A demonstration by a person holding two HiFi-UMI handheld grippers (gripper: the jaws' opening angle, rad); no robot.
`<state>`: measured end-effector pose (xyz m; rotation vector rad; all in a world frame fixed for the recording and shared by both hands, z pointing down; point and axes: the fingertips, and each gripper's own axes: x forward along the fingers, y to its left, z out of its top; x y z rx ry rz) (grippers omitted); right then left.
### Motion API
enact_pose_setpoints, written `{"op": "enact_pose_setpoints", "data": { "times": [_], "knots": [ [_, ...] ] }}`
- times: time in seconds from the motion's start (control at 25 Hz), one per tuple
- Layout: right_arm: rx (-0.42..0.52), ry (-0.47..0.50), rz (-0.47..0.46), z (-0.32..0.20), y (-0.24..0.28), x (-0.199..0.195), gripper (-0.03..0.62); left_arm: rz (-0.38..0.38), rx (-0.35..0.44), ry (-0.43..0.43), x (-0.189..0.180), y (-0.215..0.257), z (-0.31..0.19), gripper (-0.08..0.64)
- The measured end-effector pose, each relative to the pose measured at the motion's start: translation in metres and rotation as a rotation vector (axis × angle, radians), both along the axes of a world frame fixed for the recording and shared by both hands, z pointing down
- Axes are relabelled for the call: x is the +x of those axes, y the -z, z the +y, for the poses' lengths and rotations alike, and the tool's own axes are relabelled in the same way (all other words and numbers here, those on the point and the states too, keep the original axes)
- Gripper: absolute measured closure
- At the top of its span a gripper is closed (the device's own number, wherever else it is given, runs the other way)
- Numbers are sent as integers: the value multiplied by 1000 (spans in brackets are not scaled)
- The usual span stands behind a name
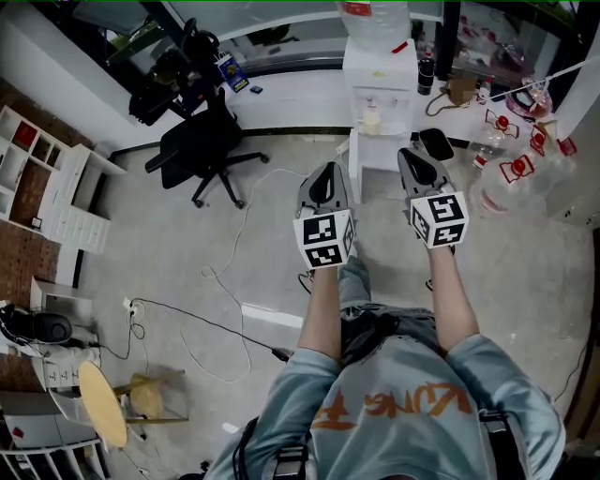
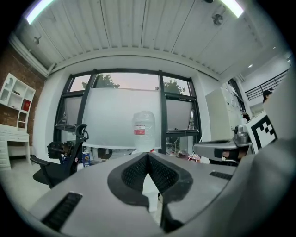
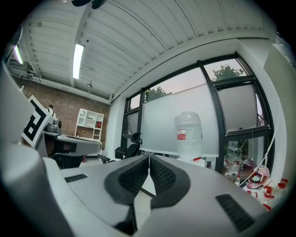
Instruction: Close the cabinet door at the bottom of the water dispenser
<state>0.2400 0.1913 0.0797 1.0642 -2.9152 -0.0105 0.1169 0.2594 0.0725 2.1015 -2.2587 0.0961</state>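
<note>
The white water dispenser [image 1: 380, 89] stands against the far wall with a clear bottle [image 1: 373, 17] on top. Its bottom cabinet door [image 1: 355, 167] looks swung out toward me at the lower left of the unit. I hold both grippers level in front of it, short of the door. The left gripper [image 1: 327, 172] is shut with nothing in it, its pads meeting below the bottle [image 2: 144, 132]. The right gripper [image 1: 424, 155] is also shut and empty. In the right gripper view the jaws [image 3: 149, 158] close just left of the bottle [image 3: 188, 134].
A black office chair [image 1: 202, 150] stands to the left of the dispenser. Cables [image 1: 187, 319] trail over the floor at my left. Several empty water bottles with red handles [image 1: 511, 169] lie at the right. White shelves [image 1: 56, 197] line the left wall.
</note>
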Motion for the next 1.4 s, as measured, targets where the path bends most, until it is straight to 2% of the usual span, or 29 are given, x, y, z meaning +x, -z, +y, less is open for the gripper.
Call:
{"op": "enact_pose_setpoints", "data": {
  "times": [0.32, 0.52, 0.76, 1.0, 1.2, 1.28, 1.4],
  "knots": [
    [-1, -87, 14, -65, -1, -9, 561, 18, 5, -59, -21, -6, -63, 552],
    [-32, -67, 45, -90, -16, -48, 561, 70, -42, -38, -61, -23, -98, 552],
    [-75, -90, 106, -136, -38, -79, 561, 106, -73, -95, -78, -44, -144, 552],
    [-72, -24, 220, -190, -52, -159, 561, 219, -95, 38, -175, -76, -178, 552],
    [-95, 42, 235, -230, -65, -252, 561, 277, -97, 143, -274, -96, -201, 552],
    [-118, 53, 243, -242, -77, -277, 561, 305, -124, 168, -297, -112, -210, 552],
    [-159, 47, 272, -255, -95, -294, 561, 356, -176, 159, -304, -139, -221, 552]
  ]
}}
